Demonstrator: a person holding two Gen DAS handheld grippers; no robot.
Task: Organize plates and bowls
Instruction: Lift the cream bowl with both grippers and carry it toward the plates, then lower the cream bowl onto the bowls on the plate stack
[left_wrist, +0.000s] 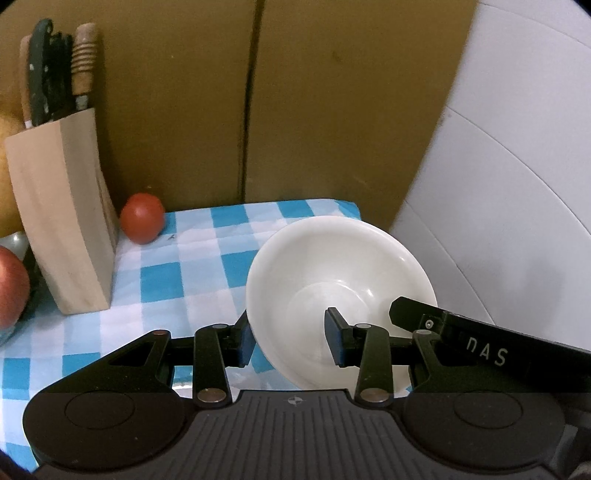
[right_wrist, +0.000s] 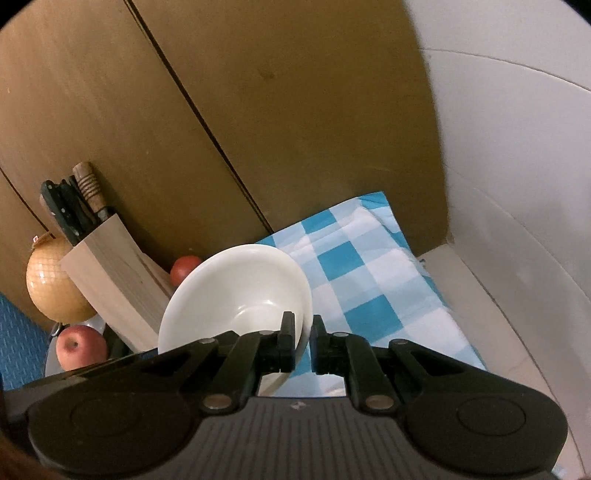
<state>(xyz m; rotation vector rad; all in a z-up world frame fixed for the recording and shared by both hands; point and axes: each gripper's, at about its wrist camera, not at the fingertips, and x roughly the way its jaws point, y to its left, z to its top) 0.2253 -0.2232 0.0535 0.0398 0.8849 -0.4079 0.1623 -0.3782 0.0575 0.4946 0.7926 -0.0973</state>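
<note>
Bowls: I count one white bowl (left_wrist: 340, 280), glossy, shallow, at 12 o'clock over the checked cloth (left_wrist: 192, 273).
Left gripper (left_wrist: 290, 338): spread wide, straddling its rim.
Right gripper (right_wrist: 303, 341): I have it pinching the rim.

a knife block (left_wrist: 62, 218) stands beside a tomato (left_wrist: 142, 218) on the checked cloth (left_wrist: 192, 266), apple (right_wrist: 79, 347) nearby.

White bowl (left_wrist: 332, 266); blue-white checked cloth (left_wrist: 192, 266); red tomato (left_wrist: 142, 218).
</note>
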